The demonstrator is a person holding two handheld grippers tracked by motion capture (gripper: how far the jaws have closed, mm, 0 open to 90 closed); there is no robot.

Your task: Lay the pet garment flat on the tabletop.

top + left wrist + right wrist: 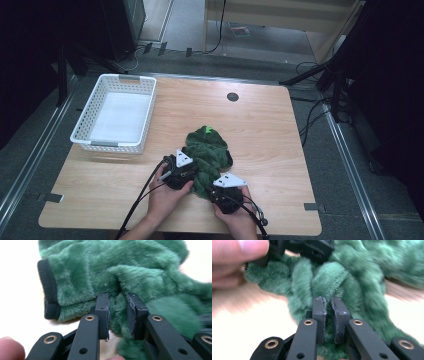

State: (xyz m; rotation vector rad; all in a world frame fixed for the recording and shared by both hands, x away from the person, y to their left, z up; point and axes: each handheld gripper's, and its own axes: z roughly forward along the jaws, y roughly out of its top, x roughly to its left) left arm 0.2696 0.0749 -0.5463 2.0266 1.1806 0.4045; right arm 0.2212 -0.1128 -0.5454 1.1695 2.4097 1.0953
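A crumpled green fleece garment (207, 152) with a dark ribbed cuff (48, 290) lies on the wooden table (260, 130), near its front middle. My left gripper (186, 167) sits at the garment's near left edge, its jaws shut on a fold of the green fleece (117, 310). At the near right edge my right gripper (223, 189) pinches another fold (328, 280) between almost touching pads (319, 307). The person's hand (232, 255) and the left gripper (312, 247) appear at the top of the right gripper view.
An empty white slatted basket (116, 112) stands at the table's back left. A round cable hole (232, 97) sits near the back edge. Cables (142, 195) trail from both grippers toward the front edge. Dark stands and cables surround the table.
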